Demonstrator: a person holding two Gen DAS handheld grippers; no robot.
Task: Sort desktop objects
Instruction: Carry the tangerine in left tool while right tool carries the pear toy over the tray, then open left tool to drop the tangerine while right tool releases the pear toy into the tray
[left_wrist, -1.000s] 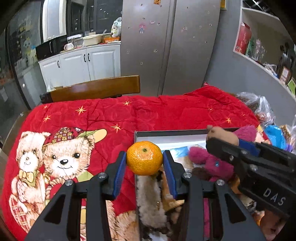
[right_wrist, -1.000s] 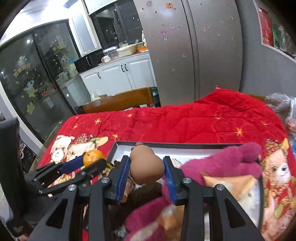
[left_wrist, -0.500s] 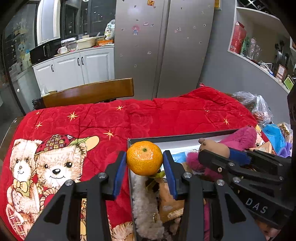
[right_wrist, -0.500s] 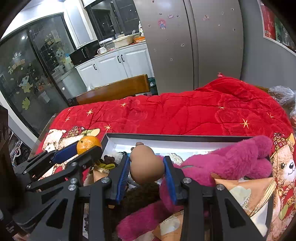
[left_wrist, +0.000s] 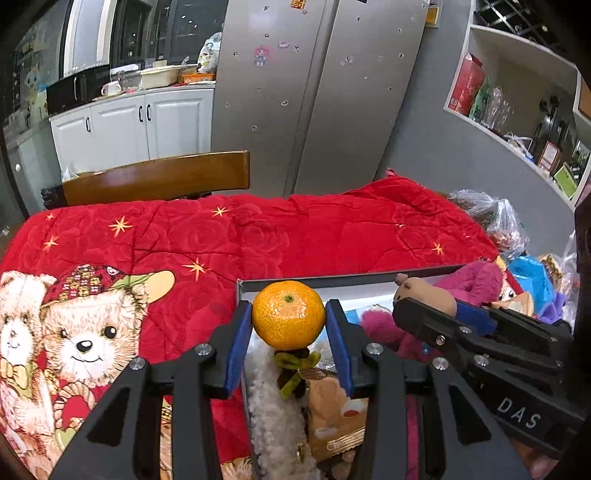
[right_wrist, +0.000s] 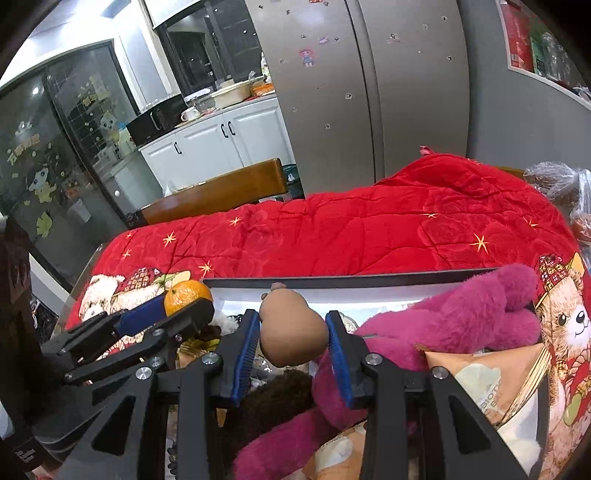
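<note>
My left gripper (left_wrist: 289, 320) is shut on an orange mandarin (left_wrist: 288, 315) and holds it above the near left corner of a dark-rimmed tray (left_wrist: 332, 279). The mandarin also shows in the right wrist view (right_wrist: 187, 296). My right gripper (right_wrist: 291, 332) is shut on a small brown toy figure (right_wrist: 293, 332), raised over the tray (right_wrist: 369, 282). The toy figure shows in the left wrist view (left_wrist: 421, 295). The tray holds a pink plush toy (right_wrist: 454, 325), snack packets (right_wrist: 491, 380), a white fluffy thing (left_wrist: 273, 406) and a dark plush (right_wrist: 273, 402).
A red quilt with teddy bear prints (left_wrist: 258, 236) covers the table. A wooden chair back (left_wrist: 159, 179) stands at the far edge. Plastic bags (left_wrist: 495, 218) and a blue packet (left_wrist: 532, 280) lie at the right. A fridge (left_wrist: 314, 92) and cabinets stand behind.
Both grippers have risen and drawn back a little with their objects still held. The tray sits lower and farther in both views.
</note>
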